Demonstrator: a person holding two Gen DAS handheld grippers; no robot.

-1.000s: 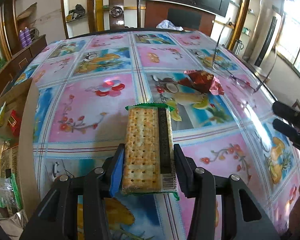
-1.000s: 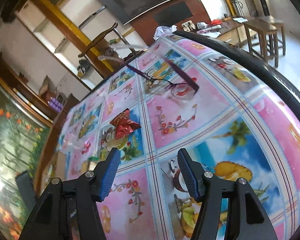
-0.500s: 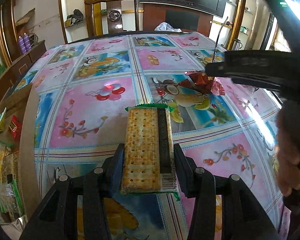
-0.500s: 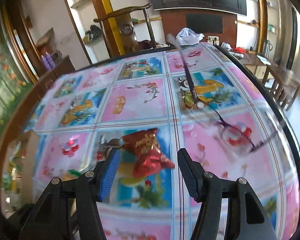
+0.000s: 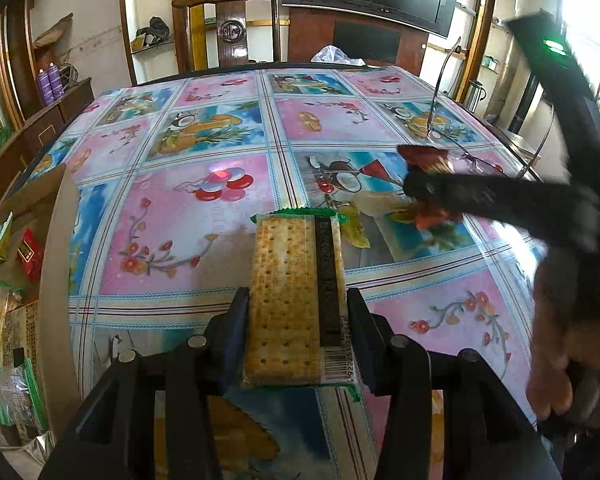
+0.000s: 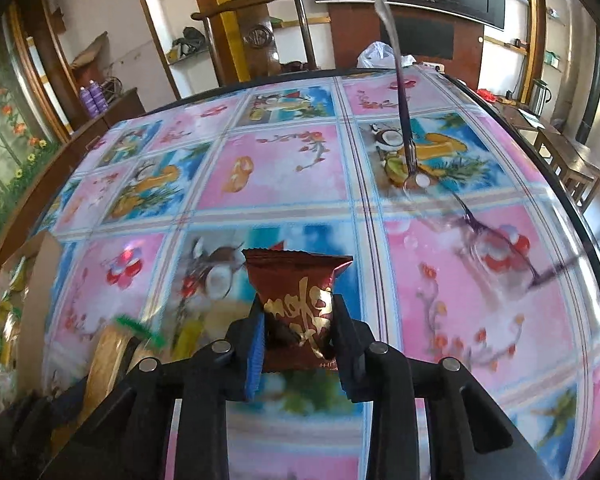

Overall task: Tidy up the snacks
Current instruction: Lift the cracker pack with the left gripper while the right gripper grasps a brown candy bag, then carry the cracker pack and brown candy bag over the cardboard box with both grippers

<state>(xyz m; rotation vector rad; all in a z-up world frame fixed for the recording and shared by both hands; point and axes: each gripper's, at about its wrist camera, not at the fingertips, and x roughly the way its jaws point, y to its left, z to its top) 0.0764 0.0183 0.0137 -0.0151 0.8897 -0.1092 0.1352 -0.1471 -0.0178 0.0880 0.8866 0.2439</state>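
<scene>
My left gripper (image 5: 296,308) is shut on a cracker packet (image 5: 296,296), clear wrap with green ends, held flat above the table. My right gripper (image 6: 298,320) is shut on a dark red snack packet (image 6: 298,304) with gold lettering. In the left wrist view the right gripper (image 5: 416,186) reaches in from the right, closed around the red packet (image 5: 424,158) at the table's middle right. The cracker packet also shows at lower left of the right wrist view (image 6: 108,360).
The table has a colourful fruit-print cloth (image 5: 220,128). A pair of glasses (image 6: 480,232) lies on it just right of the red packet. A cardboard box with several snack bags (image 5: 8,280) stands at the table's left edge. A wooden chair (image 5: 228,32) stands behind the table.
My right gripper swung in over the table to the red packet and closed on it. My left gripper keeps holding the cracker packet in about the same place.
</scene>
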